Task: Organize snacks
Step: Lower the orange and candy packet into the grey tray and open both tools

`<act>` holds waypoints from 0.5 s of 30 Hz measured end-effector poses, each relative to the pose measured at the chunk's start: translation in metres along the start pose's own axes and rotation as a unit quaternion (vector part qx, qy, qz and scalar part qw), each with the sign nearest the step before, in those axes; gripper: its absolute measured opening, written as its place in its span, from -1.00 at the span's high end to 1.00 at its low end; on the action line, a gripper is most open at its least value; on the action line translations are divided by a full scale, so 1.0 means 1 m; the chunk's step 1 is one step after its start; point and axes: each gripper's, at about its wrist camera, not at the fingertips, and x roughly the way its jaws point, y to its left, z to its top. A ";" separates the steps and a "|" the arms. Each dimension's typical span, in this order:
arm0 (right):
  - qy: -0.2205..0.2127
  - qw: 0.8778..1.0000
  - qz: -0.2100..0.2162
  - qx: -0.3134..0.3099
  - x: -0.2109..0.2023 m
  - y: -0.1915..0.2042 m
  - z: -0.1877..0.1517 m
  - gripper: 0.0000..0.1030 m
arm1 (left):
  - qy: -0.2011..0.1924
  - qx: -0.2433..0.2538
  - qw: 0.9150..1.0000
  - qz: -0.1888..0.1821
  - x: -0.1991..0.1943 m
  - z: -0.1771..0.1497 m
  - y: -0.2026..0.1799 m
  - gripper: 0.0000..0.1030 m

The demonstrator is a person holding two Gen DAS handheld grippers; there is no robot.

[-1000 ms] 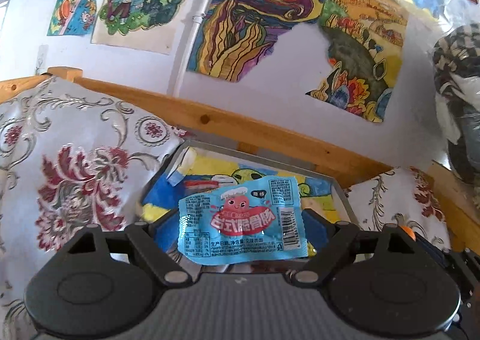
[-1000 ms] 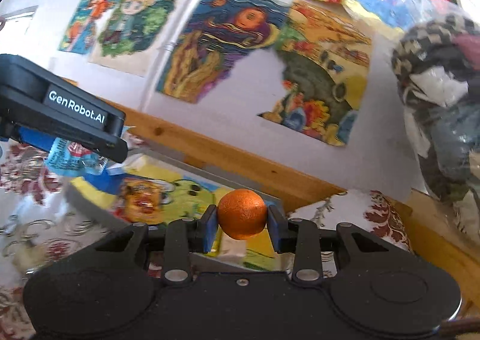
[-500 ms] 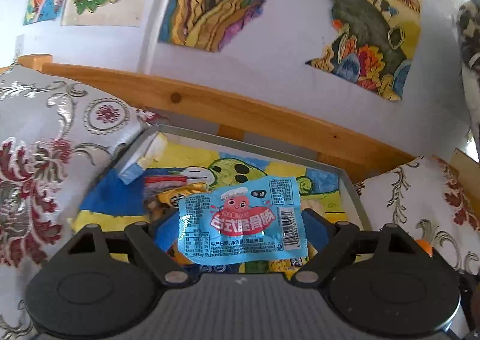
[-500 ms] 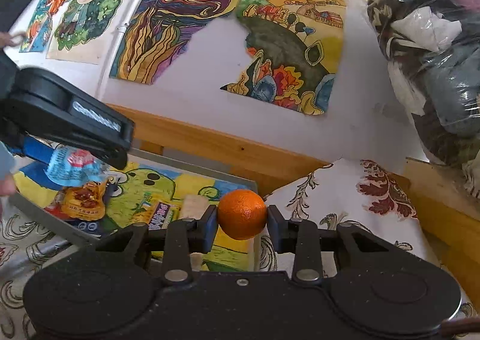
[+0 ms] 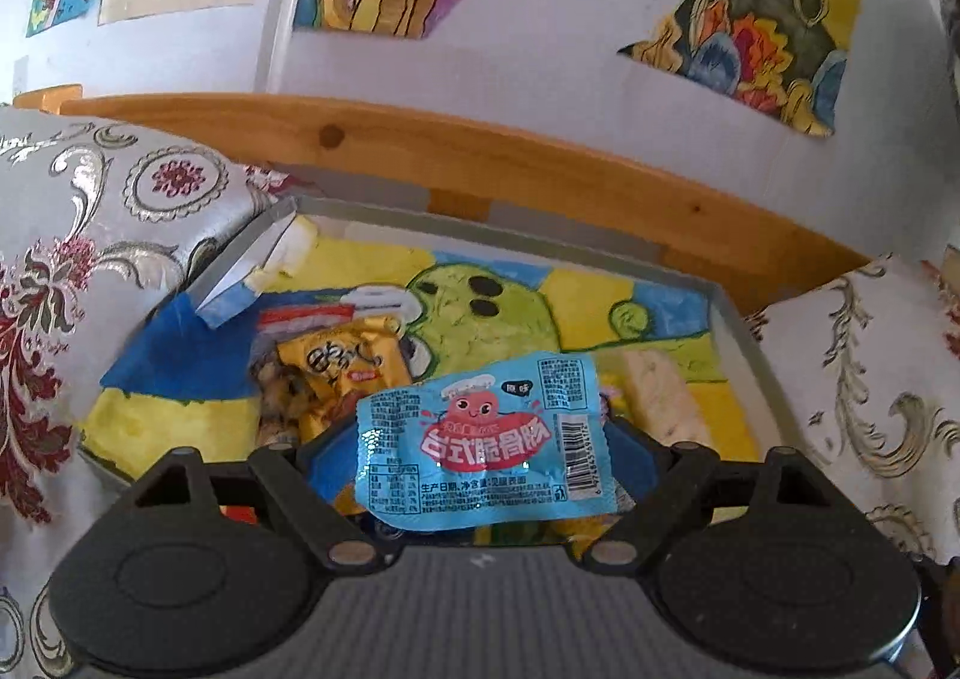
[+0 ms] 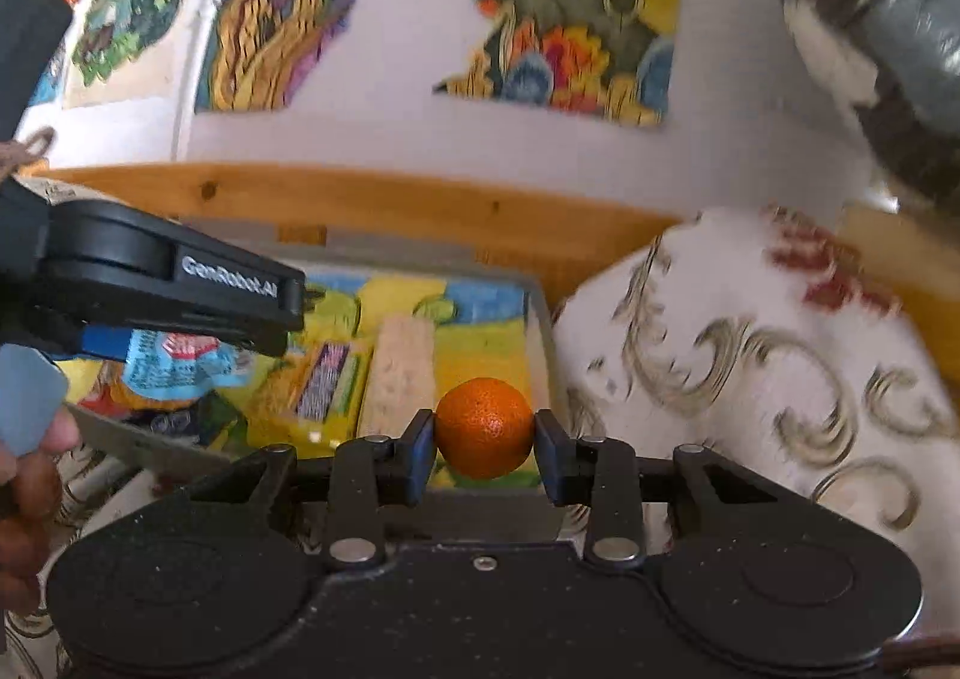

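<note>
The left gripper [image 5: 483, 454] is closed on a light-blue snack packet [image 5: 483, 442], pinching it by its two short ends; the packet is a flat glossy pouch with a red cartoon sausage in a chef's hat, white Chinese lettering on a red band, fine print and a barcode. Its long axis runs from 9 to 3 o'clock in the left wrist view, printed face toward the camera, the barcode end at 3 o'clock. It hangs over the near part of a shallow grey tray [image 5: 741, 331] lined with a yellow, blue and green painted picture. In the tray, at 10 o'clock from the packet, lies an orange-gold snack bag [image 5: 342, 361]; at 2 o'clock lies a pale oblong bar [image 5: 657, 394], its length running away from the camera. The right gripper [image 6: 483, 442] is clamped on a small round orange [image 6: 483, 427] with a dimpled skin, held at its sides above the tray's near right corner. Floral cushions [image 5: 108, 235] flank the tray, and a wooden rail [image 5: 480, 163] runs behind it.
</note>
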 end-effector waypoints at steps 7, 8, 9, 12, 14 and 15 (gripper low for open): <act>0.010 1.000 0.007 0.020 0.008 0.002 -0.003 0.28 | 0.013 -0.002 1.000 0.013 0.009 -0.006 0.009 -0.72; 0.010 1.000 0.007 0.021 0.009 0.002 -0.003 0.28 | 0.012 -0.001 1.000 0.014 0.009 -0.007 0.009 -0.72; 0.010 1.000 0.007 0.022 0.009 0.001 -0.003 0.28 | 0.011 0.002 1.000 0.014 0.009 -0.007 0.008 -0.73; 0.010 1.000 0.007 0.023 0.009 0.001 -0.003 0.27 | 0.012 0.004 1.000 0.012 0.009 -0.007 0.006 -0.74; 0.012 1.000 0.006 0.022 0.009 0.001 -0.002 0.22 | 0.014 0.004 1.000 0.013 0.009 -0.007 0.004 -0.76; 0.012 1.000 0.001 0.021 0.009 0.001 -0.002 0.18 | 0.015 0.005 1.000 0.014 0.009 -0.007 0.004 -0.77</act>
